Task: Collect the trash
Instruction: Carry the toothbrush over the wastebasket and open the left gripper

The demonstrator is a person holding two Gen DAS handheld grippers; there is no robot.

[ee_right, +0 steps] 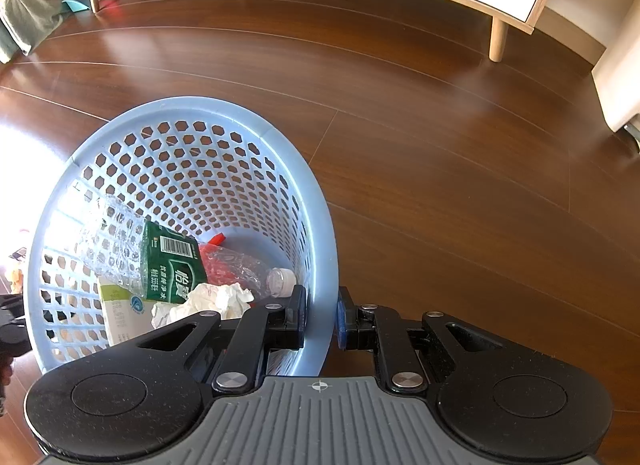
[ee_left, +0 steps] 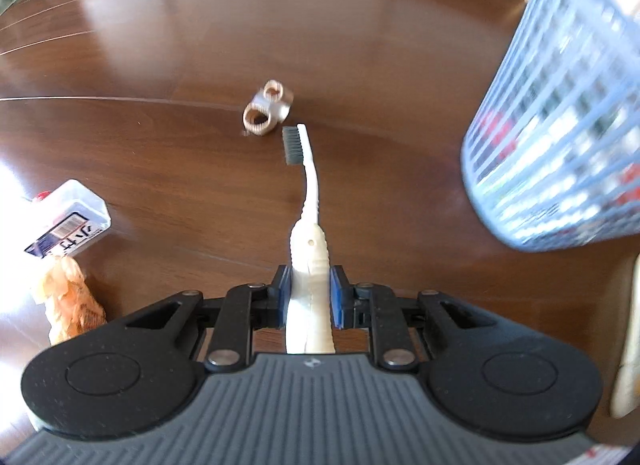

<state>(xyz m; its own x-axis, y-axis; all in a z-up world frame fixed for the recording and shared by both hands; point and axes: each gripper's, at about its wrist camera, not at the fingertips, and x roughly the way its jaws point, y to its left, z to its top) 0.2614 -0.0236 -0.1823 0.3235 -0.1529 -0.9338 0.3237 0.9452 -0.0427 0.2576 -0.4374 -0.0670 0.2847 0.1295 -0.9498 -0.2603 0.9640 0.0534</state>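
My left gripper [ee_left: 309, 285] is shut on the handle of a cream toothbrush [ee_left: 310, 201], whose dark bristles point away over the wooden floor. A small tan corrugated scrap [ee_left: 266, 112] lies just beyond the brush head. The blue mesh basket [ee_left: 560, 113] hangs blurred at the upper right of the left wrist view. My right gripper [ee_right: 322, 315] is shut on the rim of this blue basket [ee_right: 132, 121], one finger inside and one outside. Inside lie a crushed clear bottle with a green label [ee_right: 168, 265], crumpled white paper [ee_right: 216, 299] and a small carton [ee_right: 120, 313].
A clear plastic box with a barcode label [ee_left: 70, 221] and an orange crinkled wrapper [ee_left: 68, 301] lie on the floor at the left. A white cabinet on light wooden legs [ee_right: 498, 39] stands at the back. Brown floorboards [ee_right: 460, 185] stretch to the right of the basket.
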